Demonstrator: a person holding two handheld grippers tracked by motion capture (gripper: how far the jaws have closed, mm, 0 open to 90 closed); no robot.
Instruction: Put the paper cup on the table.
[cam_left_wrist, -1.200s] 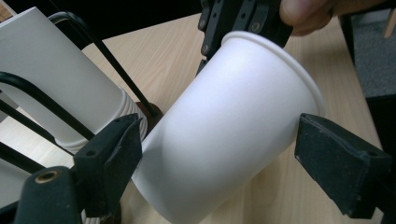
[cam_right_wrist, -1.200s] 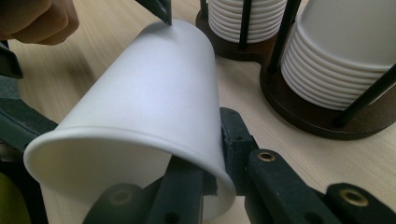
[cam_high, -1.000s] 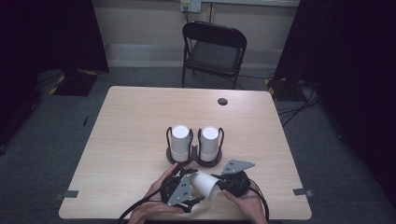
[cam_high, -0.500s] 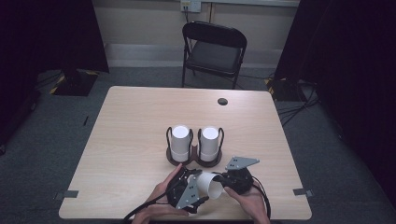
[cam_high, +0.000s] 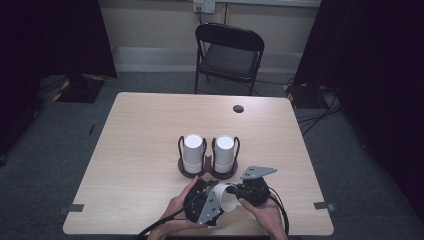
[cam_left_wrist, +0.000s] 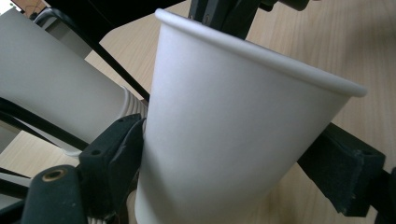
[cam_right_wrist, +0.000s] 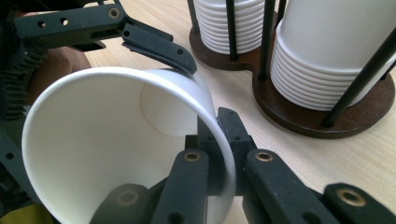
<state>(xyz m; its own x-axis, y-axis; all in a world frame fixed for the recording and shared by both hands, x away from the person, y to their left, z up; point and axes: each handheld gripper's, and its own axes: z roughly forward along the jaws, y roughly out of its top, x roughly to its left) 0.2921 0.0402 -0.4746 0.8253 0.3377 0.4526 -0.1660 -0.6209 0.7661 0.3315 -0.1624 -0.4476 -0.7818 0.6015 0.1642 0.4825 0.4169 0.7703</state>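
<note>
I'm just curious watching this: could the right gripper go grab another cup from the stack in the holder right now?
Probably not yet. The right gripper is pinching the rim of a loose paper cup, so its jaws are occupied. The path to the cup stacks itself looks free.

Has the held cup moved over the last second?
Yes. The cup has shifted slightly toward the table's near edge, away from the cup holder.

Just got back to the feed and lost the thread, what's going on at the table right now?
A person is working a single white paper cup between two handheld grippers at the near edge of the light wooden table. The right gripper pinches the cup's rim, one jaw inside and one outside. The left gripper brackets the cup's body. Behind them stands a dark wooden double holder with two stacks of white paper cups.
</note>
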